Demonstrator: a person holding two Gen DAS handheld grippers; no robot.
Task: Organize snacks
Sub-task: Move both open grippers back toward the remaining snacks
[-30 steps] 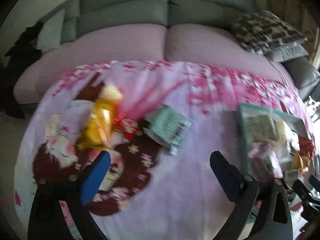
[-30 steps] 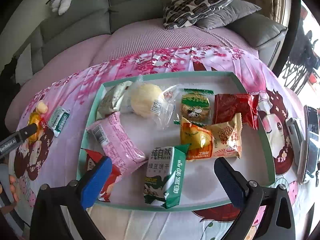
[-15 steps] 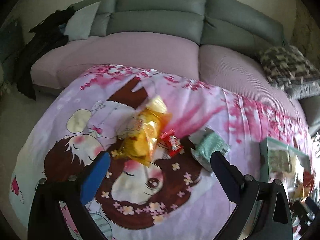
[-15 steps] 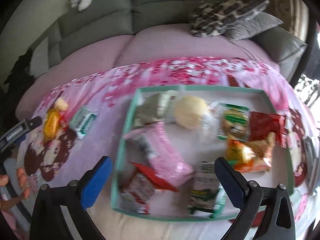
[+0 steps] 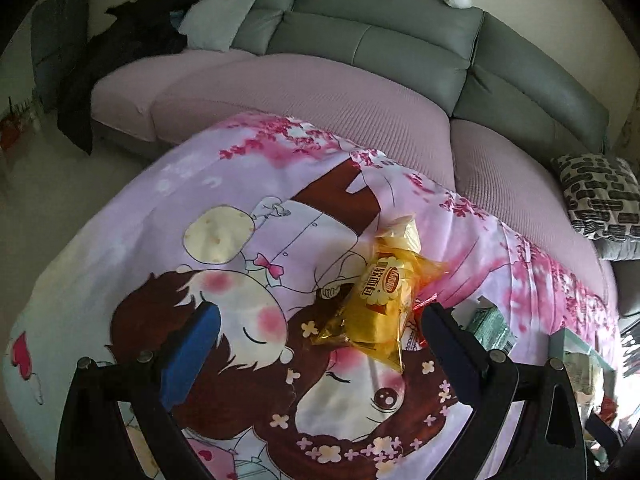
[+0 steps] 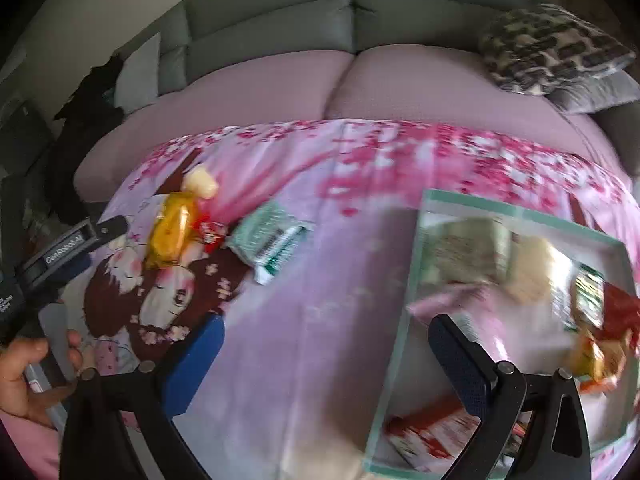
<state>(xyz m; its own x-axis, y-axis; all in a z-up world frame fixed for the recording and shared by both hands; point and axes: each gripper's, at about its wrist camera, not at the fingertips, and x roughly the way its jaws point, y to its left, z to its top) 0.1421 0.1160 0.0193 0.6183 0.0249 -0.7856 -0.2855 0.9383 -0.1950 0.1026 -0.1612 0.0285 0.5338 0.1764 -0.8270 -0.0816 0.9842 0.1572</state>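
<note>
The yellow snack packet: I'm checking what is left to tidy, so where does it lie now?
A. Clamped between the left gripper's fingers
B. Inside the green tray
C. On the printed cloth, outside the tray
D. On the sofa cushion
C: the yellow snack packet lies flat on the printed cloth, ahead of the open left gripper, far from the green tray.

cake packet (image 5: 380,304) left of wafer pack (image 6: 268,236) | tray (image 6: 412,280) right | sofa (image 5: 360,40) behind
</note>
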